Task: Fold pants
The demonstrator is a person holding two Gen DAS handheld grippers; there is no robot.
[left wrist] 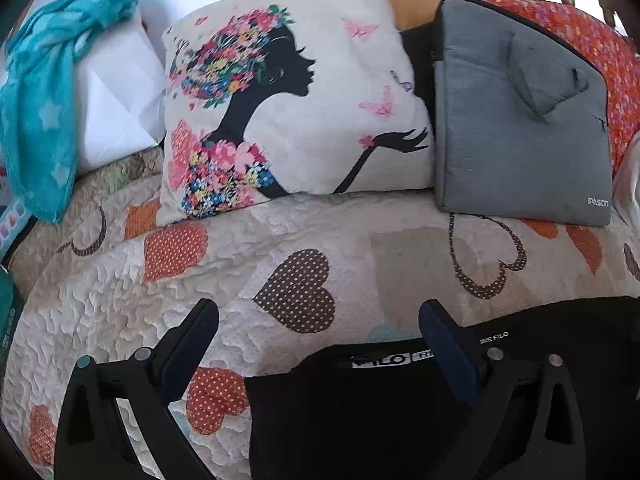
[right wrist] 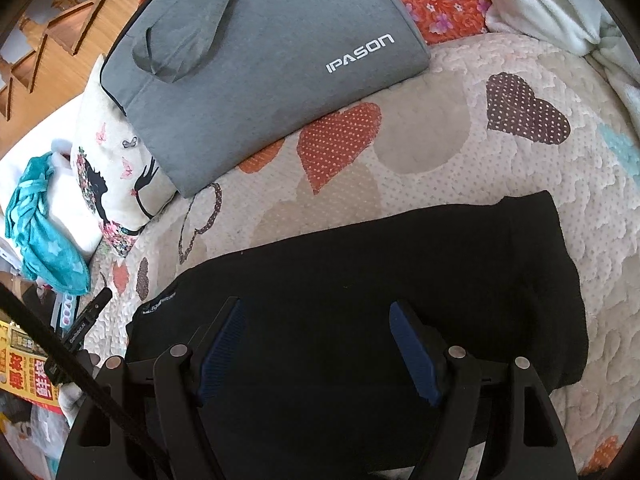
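The pants [right wrist: 360,300] lie folded at lower centre on the quilt [right wrist: 500,168]. Both the left gripper [left wrist: 320,336] and the right gripper [right wrist: 318,328] hover with jaws apart, empty. Next grip should take all layers at one edge.

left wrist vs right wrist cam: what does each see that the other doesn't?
Left wrist only: the pillow's whole printed front, the white label on the black pants, and the open left gripper.

Right wrist only: the whole folded pants, a white blanket at top right, red printed packaging at lower left, and the open right gripper.

Both: the grey laptop bag, the teal cloth and the heart-patterned quilt.
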